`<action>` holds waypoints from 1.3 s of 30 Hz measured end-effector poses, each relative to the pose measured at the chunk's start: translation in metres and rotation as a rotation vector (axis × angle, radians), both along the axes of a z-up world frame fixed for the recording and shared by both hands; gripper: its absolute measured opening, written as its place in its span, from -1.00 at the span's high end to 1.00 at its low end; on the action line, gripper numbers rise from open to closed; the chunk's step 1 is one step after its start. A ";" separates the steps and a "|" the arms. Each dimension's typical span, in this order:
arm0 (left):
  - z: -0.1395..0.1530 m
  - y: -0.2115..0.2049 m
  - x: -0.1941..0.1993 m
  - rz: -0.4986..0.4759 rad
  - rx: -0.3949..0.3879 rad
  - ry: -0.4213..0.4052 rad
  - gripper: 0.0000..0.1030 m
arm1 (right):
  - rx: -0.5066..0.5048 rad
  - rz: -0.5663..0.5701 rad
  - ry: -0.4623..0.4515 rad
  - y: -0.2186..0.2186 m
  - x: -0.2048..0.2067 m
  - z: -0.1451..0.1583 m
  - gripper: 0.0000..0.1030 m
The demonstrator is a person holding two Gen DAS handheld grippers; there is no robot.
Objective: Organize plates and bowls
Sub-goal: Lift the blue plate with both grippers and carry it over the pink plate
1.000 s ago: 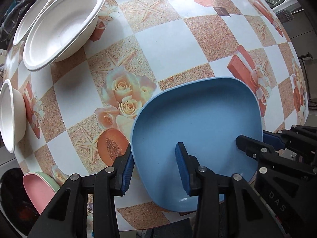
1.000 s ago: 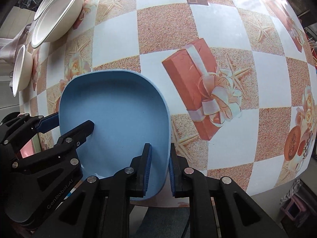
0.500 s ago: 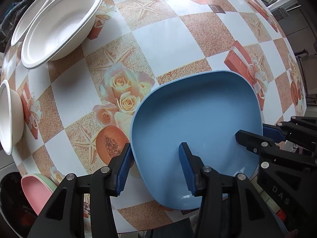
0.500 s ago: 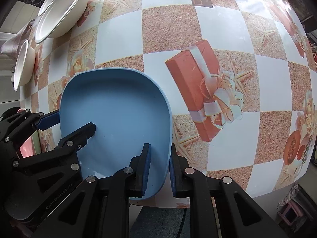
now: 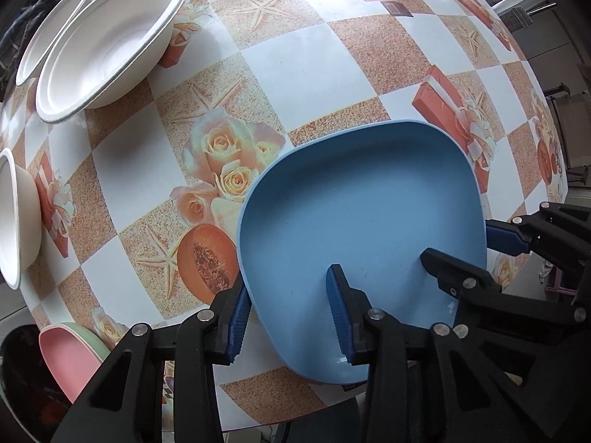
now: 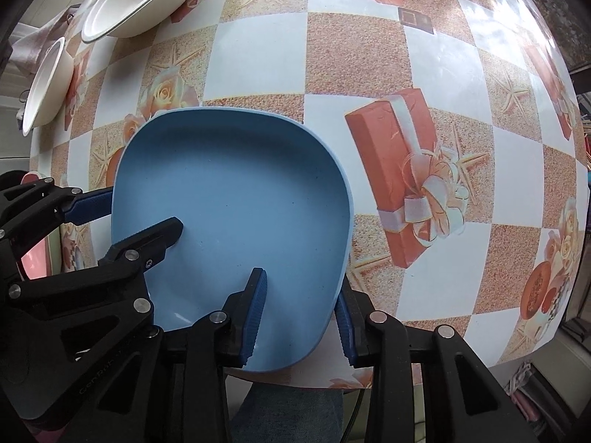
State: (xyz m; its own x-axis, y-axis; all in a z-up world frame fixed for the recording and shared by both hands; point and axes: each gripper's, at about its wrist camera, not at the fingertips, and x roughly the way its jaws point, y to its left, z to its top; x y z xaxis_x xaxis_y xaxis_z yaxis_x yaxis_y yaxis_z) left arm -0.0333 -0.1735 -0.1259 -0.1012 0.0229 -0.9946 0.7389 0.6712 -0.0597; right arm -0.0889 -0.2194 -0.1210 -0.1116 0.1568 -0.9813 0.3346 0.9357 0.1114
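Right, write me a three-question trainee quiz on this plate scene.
1. True or false: the blue plate holds food.
2. What colour is the dish nested in the green dish?
3. The right gripper has its fingers: A) both inside the plate; B) either side of its rim; C) clear of it.
Key: 1 false; 2 pink; 3 B, jaws just been opening, rim between them.

The plate (image 5: 362, 221) lies on the table's (image 5: 295, 55) near edge, bowls (image 5: 107, 37) seemingly far left.
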 end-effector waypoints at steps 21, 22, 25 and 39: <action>0.019 0.066 -0.017 -0.027 0.013 0.038 0.18 | 0.165 -0.058 0.082 0.041 -0.012 0.011 0.71; 0.021 0.070 -0.012 -0.021 0.009 0.035 0.18 | 0.165 -0.049 0.079 0.047 -0.009 0.013 0.71; 0.033 0.076 -0.004 0.001 -0.003 0.027 0.18 | 0.161 -0.028 0.072 0.055 0.001 0.019 0.71; 0.063 0.128 0.020 0.094 -0.044 -0.027 0.18 | 0.131 0.055 0.024 0.057 0.004 0.040 0.71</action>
State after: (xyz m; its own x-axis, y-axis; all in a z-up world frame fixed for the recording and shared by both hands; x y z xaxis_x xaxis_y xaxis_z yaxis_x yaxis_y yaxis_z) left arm -0.0131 -0.0456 -0.0634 -0.0736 -0.0288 -0.9969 0.6747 0.7347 -0.0711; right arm -0.0845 -0.1621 -0.0808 -0.1464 0.2766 -0.9498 0.2870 0.9307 0.2268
